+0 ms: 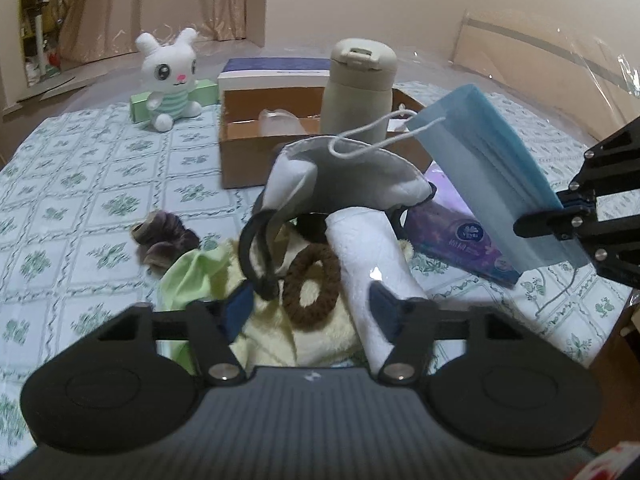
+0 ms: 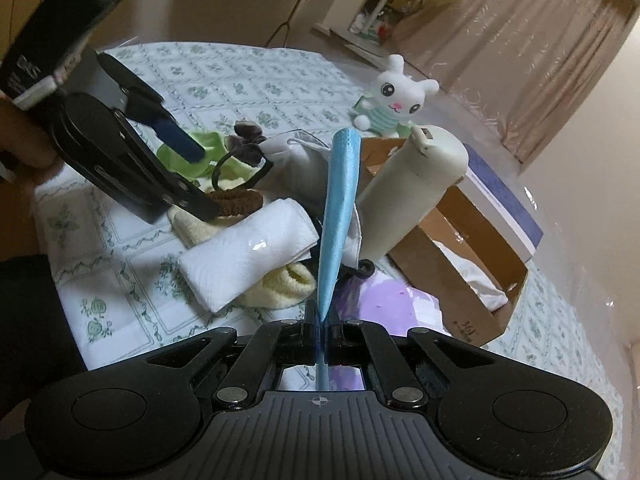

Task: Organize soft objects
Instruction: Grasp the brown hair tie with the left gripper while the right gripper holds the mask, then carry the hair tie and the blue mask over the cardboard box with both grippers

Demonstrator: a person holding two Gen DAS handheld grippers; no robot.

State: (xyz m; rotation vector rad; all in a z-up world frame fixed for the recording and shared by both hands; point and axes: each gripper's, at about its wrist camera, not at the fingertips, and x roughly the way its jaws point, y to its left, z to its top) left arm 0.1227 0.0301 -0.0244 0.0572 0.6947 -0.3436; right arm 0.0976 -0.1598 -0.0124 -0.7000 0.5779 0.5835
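Right tongs (image 2: 323,322) clamped on blue face mask (image 2: 340,208), lifted above the pile.
Left tongs (image 1: 312,300) spread wide, empty, over brown hair tie (image 1: 310,288) and white folded towel (image 1: 368,256); beyond, white mask (image 1: 348,172), cardboard box (image 1: 244,160), cream bottle (image 1: 358,92), plush bunny (image 1: 170,80) on the tablecloth (image 1: 80,200).

The cardboard box (image 1: 320,152) is the landmark. A beige bottle (image 1: 358,88) stands upright inside it, blocking its middle. In front of the box, a heap of soft things (image 1: 320,240) crowds the tabletop (image 1: 80,200). To the box's left, bare cloth lies open up to the plush rabbit (image 1: 170,80).
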